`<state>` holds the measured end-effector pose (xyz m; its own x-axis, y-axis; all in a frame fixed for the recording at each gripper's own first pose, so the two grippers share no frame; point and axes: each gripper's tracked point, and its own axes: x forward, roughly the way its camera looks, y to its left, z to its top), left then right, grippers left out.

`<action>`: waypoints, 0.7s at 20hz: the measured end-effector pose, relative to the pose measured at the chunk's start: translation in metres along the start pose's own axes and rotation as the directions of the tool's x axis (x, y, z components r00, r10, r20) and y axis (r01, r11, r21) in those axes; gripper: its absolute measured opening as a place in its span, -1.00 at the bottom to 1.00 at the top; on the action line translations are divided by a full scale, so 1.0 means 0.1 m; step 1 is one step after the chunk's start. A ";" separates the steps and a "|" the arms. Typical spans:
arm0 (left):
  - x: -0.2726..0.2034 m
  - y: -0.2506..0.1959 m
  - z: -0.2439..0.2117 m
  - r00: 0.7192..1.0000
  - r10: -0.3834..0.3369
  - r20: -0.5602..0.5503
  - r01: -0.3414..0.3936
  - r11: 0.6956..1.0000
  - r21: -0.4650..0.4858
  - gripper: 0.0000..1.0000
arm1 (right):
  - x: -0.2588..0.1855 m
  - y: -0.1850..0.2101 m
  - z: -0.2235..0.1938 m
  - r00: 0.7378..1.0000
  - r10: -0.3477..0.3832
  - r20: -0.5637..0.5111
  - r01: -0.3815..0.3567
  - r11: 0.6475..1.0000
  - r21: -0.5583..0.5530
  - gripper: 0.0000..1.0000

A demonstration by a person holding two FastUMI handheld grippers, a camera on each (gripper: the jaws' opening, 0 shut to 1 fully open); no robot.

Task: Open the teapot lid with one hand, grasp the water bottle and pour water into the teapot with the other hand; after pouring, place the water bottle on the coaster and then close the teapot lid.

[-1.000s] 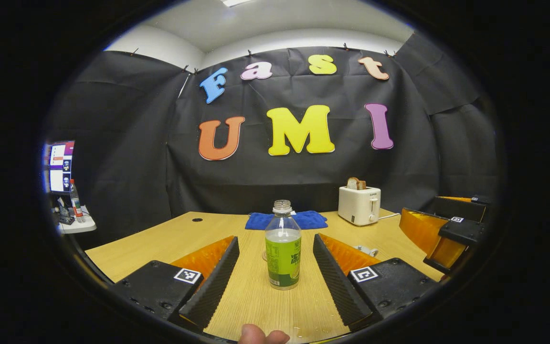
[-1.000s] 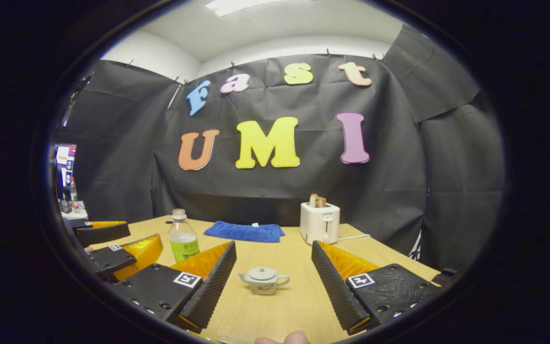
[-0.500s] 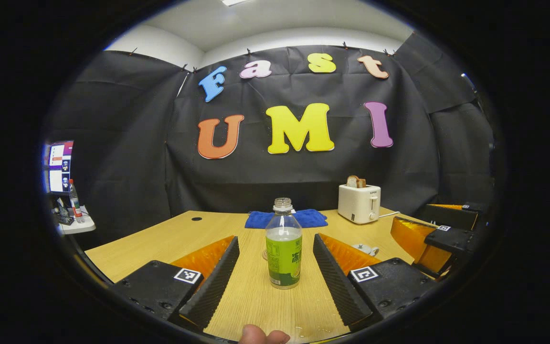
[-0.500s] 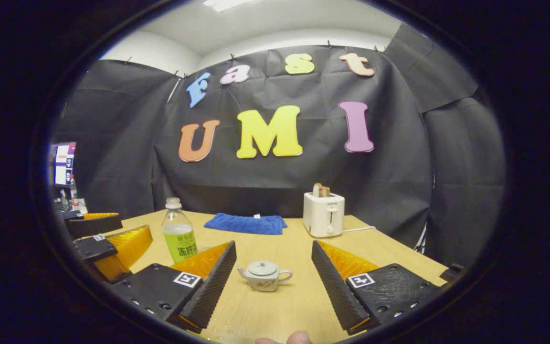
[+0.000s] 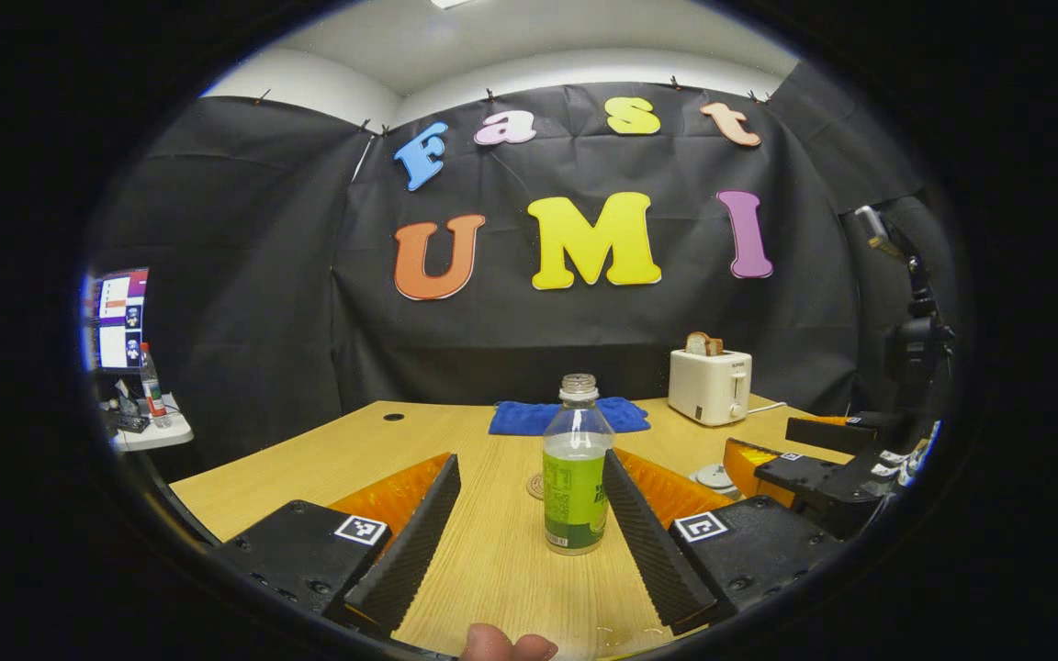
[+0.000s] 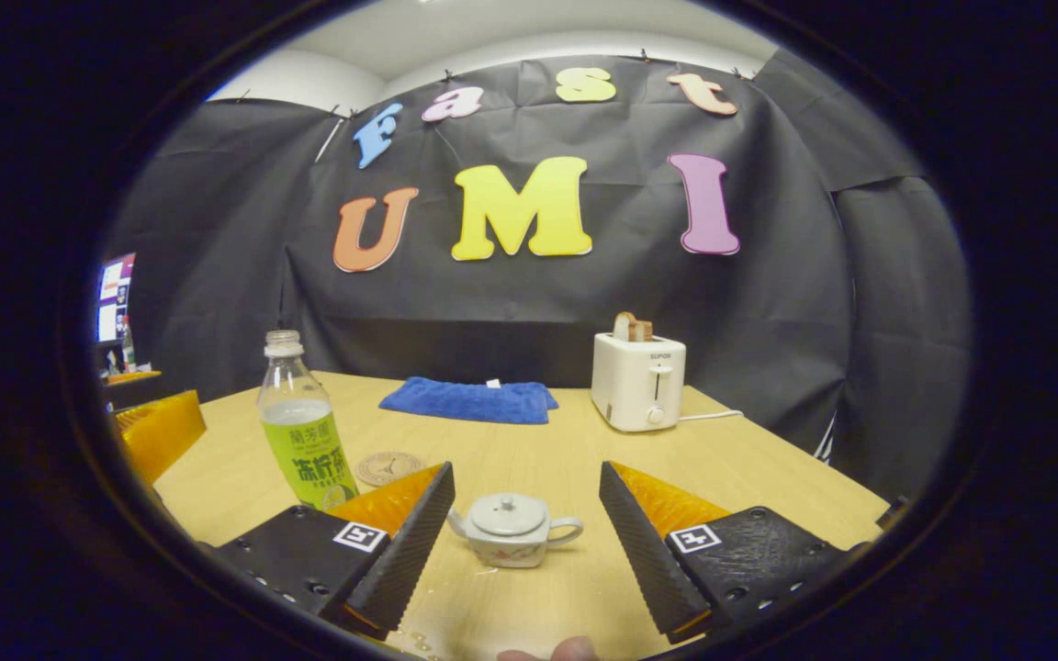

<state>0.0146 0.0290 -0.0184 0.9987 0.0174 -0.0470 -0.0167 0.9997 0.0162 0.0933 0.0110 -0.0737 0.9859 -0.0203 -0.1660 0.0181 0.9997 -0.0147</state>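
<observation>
A clear water bottle (image 5: 575, 468) with a green label stands upright on the wooden table (image 5: 327, 459), between the fingers of my open left gripper (image 5: 529, 459) and near its right finger. A round coaster (image 5: 536, 485) lies just behind the bottle. The small pale teapot (image 6: 511, 528), lid on, sits between the tips of my open right gripper (image 6: 526, 470), which touches nothing. In the right gripper view the bottle (image 6: 304, 431) stands at the left with the coaster (image 6: 388, 466) beside it. The teapot's lid (image 5: 713, 477) peeks out beside the right gripper (image 5: 814, 464).
A white toaster (image 6: 639, 381) with bread stands at the back right, a folded blue cloth (image 6: 469, 401) at the back middle. The left gripper (image 6: 157, 427) shows at the left edge. A side desk with a monitor (image 5: 116, 317) lies beyond the table's left edge.
The right gripper has moved forward and lower, so the teapot now sits between its fingertips. The left gripper has shifted left, bringing the bottle close to its right finger.
</observation>
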 end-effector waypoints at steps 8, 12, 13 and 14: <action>0.02 0.15 -0.03 1.000 0.023 -0.009 -0.023 1.000 -0.010 0.94 | 0.38 0.10 -0.21 0.998 -0.010 -0.069 0.007 0.999 -0.046 0.28; 0.04 0.13 -0.04 1.000 0.015 -0.014 -0.015 1.000 -0.012 0.94 | 0.43 0.10 -0.22 0.997 -0.019 -0.077 0.016 0.999 -0.048 -0.54; 0.03 0.11 -0.04 1.000 0.012 -0.016 -0.012 1.000 -0.013 0.95 | 0.46 0.12 -0.23 0.996 -0.016 -0.083 0.011 0.999 -0.053 -0.56; 0.03 0.10 -0.05 1.000 0.009 -0.017 -0.010 1.000 -0.010 0.94 | 0.45 0.14 -0.25 0.996 -0.008 -0.087 0.003 0.998 -0.062 -0.56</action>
<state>0.0171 0.0392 -0.0234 0.9976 0.0271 -0.0641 -0.0267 0.9996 0.0064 0.1339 0.0241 -0.1058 0.9675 -0.0294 -0.2512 0.0106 0.9971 -0.0759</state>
